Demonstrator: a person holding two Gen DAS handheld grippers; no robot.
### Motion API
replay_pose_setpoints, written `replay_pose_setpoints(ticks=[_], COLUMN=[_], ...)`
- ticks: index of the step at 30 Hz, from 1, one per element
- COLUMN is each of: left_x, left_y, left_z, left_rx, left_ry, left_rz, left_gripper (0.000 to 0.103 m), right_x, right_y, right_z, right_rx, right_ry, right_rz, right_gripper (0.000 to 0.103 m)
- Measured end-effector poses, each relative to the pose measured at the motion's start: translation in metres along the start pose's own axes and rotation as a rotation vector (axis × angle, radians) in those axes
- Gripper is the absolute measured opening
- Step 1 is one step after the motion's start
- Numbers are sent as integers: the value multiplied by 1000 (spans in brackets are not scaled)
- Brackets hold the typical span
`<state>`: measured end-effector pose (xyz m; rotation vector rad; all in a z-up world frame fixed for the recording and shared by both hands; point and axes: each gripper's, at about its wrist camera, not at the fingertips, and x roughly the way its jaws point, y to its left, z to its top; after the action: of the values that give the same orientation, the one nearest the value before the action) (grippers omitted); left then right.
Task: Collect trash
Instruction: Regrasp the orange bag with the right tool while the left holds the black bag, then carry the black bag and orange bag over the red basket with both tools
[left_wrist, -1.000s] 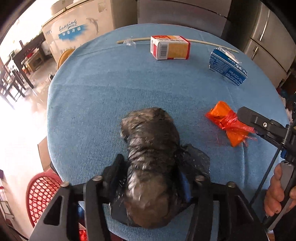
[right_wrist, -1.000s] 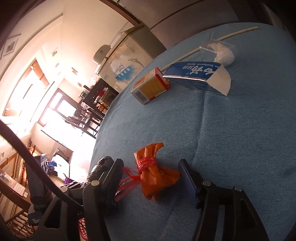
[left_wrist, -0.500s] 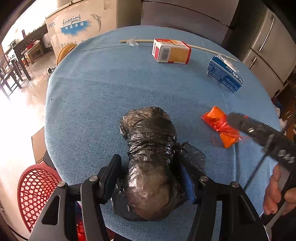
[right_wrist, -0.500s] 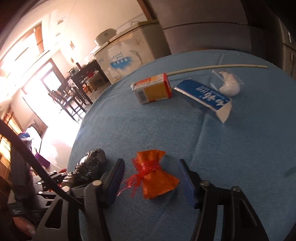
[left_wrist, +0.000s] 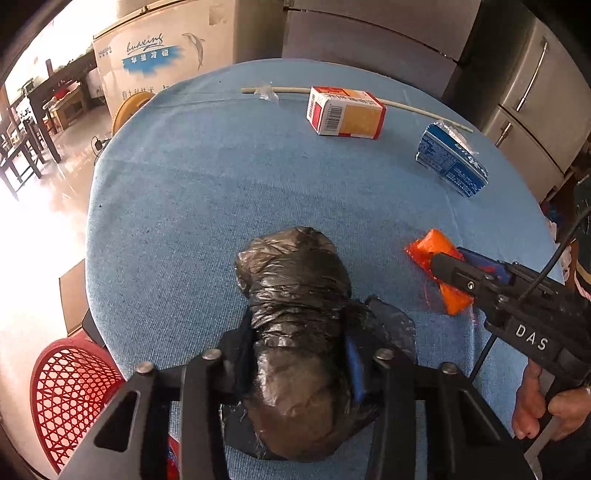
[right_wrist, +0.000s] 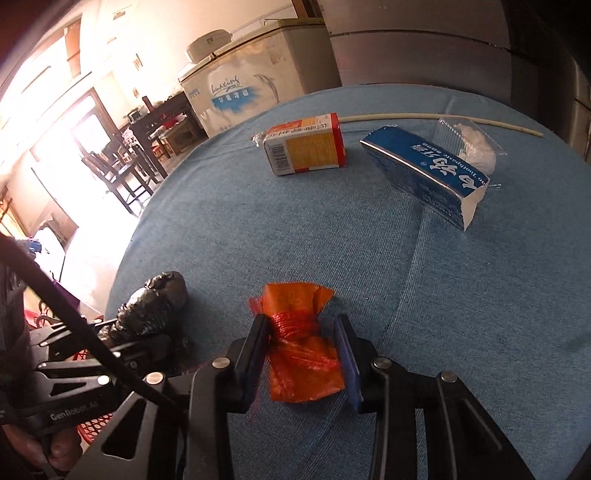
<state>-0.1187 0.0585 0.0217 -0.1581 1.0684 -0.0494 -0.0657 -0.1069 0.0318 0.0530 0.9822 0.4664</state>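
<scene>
My left gripper (left_wrist: 295, 350) is shut on a black plastic bag bundle (left_wrist: 295, 291) that lies on the blue round table (left_wrist: 207, 192) near its front edge. The bundle also shows in the right wrist view (right_wrist: 155, 306). My right gripper (right_wrist: 303, 332) straddles an orange bag (right_wrist: 299, 354) tied with red string. Its jaws stand close on both sides: the left finger touches the string, and a small gap shows at the right finger. In the left wrist view the right gripper (left_wrist: 454, 266) covers part of the orange bag (left_wrist: 432, 247).
A red-and-yellow carton (left_wrist: 345, 110), a blue toothpaste box (left_wrist: 450, 166), a thin stick (left_wrist: 280, 89) and a clear packet with something white inside (right_wrist: 472, 144) lie at the table's far side. A red mesh basket (left_wrist: 70, 391) stands on the floor at front left. Cabinets stand behind.
My right gripper has moved forward over the orange bag and its jaws have narrowed around it. My left gripper stays shut on the black bundle.
</scene>
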Motion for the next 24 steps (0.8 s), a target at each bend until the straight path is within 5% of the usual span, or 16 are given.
replay_pose_setpoints(ticks=[10,24], left_x=[-16,-13], left_y=[9,15], left_z=[-2,-1], left_rx=[-22,-18], left_ry=[-46,-29], left_rz=[21,94], left_gripper=[41,41], right_x=[-9,1], right_y=[8,22], right_z=[-2,0], right_rx=[7,-30], right_ry=[-7,55], right_rz=[30,7], right_gripper=[31,38])
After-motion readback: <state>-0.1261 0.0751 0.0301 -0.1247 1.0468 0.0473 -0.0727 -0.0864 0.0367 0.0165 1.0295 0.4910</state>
